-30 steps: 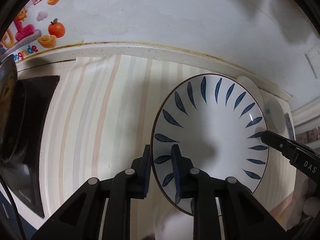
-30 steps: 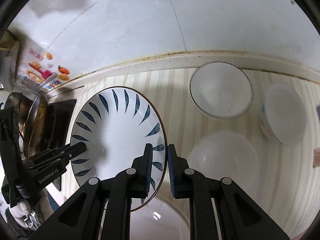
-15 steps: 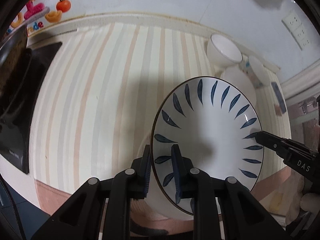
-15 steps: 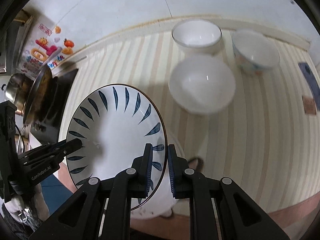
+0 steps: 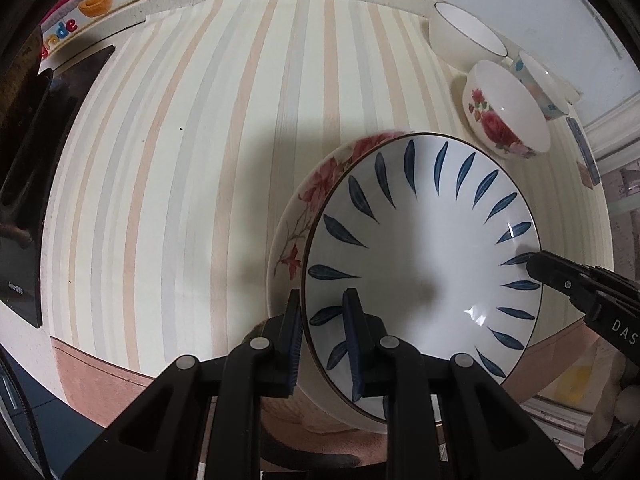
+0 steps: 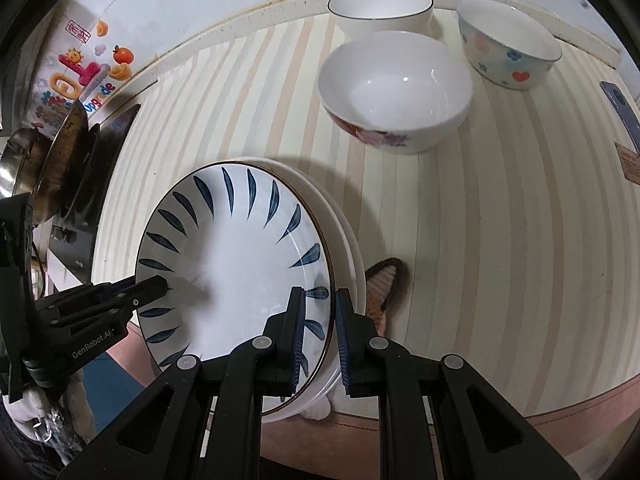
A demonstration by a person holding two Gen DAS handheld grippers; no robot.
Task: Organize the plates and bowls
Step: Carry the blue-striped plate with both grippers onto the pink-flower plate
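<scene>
Plate in hand: blue-leaf plate point(image 5: 420, 248) pinched at opposite rims, left gripper point(image 5: 322, 344) and right gripper point(image 6: 320, 336) both clenched on it.
Position: just above floral plate point(image 5: 308, 200) near counter point(image 5: 200, 160) front edge; contact unclear.
Done: two plates nearly stacked.
Left: release; three bowls, rose bowl point(image 6: 396, 92), plain bowl point(image 6: 380, 8), heart bowl point(image 6: 510, 40), unstacked at back.

floral plate point(image 5: 304, 216) mostly hidden under leaf plate point(image 5: 420, 264), pan point(image 6: 60, 160) cut off at edge
</scene>
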